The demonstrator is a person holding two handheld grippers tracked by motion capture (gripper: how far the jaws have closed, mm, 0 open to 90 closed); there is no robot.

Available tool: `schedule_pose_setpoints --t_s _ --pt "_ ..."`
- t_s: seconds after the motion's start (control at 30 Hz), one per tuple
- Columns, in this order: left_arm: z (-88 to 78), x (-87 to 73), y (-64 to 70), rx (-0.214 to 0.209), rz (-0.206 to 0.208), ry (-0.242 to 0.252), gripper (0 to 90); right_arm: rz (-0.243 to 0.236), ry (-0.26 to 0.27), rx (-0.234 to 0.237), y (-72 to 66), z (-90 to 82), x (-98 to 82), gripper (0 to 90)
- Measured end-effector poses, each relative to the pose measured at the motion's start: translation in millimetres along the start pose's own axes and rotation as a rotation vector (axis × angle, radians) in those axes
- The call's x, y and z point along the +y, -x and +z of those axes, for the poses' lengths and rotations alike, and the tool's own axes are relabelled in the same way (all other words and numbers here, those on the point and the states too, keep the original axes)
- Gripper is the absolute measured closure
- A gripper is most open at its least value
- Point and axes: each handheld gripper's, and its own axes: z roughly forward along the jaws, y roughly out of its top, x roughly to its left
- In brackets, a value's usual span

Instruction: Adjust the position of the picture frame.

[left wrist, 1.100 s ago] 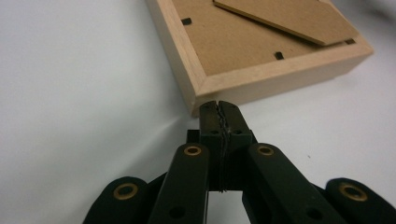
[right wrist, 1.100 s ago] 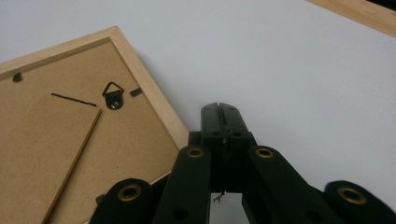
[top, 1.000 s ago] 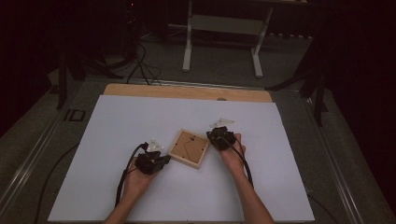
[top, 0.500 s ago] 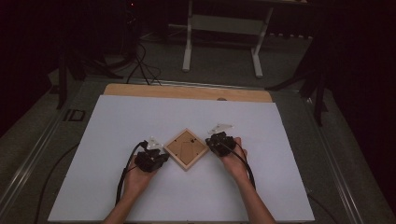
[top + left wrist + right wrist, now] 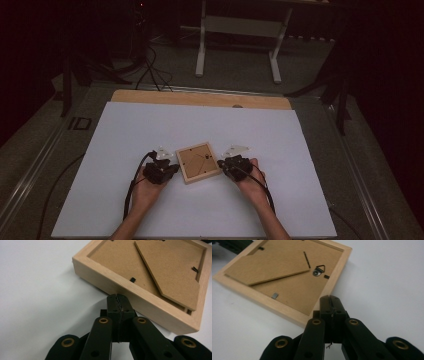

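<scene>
It looked like a darkened lab or recording studio: beyond the right gripper (image 5: 226, 165) lay a white-covered table (image 5: 150, 125), black cables (image 5: 150, 65) on grey carpet, and a white metal stand (image 5: 237, 30).

The square pale-wood picture frame (image 5: 198, 162) shows a plain brown fibreboard back (image 5: 294, 280) with a silver triangular hanger (image 5: 319, 270) and small black clips. Left of the frame, the left black tongs (image 5: 117, 298) carry brass-coloured rivets, as do the right black tongs (image 5: 331, 300). The white counter (image 5: 280, 135) is unpatterned
</scene>
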Motion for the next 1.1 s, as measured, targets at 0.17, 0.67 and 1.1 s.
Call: schedule_pose_setpoints --t_s 0.17,0.67,1.1 --pt "-0.3 -0.4 -1.3 0.0 -0.008 0.002 89.6 0.006 0.021 0.009 -7.4 -4.2 -6.6 90.0" --pt "-11.5 -9.7 8.4 -0.003 0.009 -0.022 89.6 0.001 0.054 0.026 -19.4 -8.4 -15.3 90.0" --pt "-20.4 -14.0 16.3 -0.002 0.006 -0.037 89.6 0.002 0.061 0.031 -24.7 -10.6 -18.5 90.0"
